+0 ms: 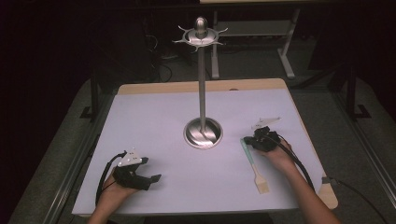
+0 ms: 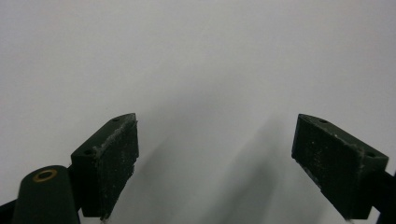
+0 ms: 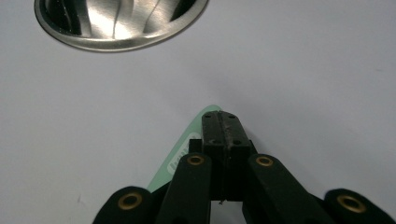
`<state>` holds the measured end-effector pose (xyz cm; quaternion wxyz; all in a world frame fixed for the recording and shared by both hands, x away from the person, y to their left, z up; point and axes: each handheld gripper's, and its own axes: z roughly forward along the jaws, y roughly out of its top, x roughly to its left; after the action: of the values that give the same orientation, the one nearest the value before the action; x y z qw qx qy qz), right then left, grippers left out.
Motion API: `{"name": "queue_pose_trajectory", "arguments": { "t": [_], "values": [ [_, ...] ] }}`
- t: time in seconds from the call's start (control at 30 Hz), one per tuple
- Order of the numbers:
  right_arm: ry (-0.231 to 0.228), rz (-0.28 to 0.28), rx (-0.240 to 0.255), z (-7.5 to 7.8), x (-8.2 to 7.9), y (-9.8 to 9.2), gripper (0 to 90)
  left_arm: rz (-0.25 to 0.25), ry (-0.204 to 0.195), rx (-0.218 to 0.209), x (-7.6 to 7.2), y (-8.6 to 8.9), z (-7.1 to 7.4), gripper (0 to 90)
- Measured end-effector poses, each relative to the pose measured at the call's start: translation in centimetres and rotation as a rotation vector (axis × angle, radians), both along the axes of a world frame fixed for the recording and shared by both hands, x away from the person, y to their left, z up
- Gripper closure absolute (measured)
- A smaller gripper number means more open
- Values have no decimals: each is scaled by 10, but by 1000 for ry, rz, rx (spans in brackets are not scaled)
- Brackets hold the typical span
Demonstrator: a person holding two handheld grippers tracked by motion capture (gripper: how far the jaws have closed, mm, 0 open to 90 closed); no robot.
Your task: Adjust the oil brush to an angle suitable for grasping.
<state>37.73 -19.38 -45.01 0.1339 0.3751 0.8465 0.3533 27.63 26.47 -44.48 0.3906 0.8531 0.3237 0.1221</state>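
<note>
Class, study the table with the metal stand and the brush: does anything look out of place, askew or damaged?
Nothing looks damaged or spilled. The one oddity: the brush lies flat on the table instead of hanging on the stand, whose top hooks carry nothing. The right tongs are shut over its green handle end; whether they grip it is unclear.

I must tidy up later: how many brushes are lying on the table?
1. The pastry brush lies at the table's right side, its green handle end under the shut right gripper. No other shows.
</note>
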Motion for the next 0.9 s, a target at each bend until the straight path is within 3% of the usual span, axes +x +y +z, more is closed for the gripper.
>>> {"name": "queue_pose_trajectory", "arguments": {
  "t": [0.27,0.5,0.9],
  "values": [
    [10,22,5,0,5,10,899,-3,-2,1,0,0,0,144],
    [1,61,-16,1,8,33,899,-2,-1,-2,-1,0,0,144],
    [15,100,19,-1,7,53,899,-2,-2,-6,-1,-1,0,144]
  ]
}}
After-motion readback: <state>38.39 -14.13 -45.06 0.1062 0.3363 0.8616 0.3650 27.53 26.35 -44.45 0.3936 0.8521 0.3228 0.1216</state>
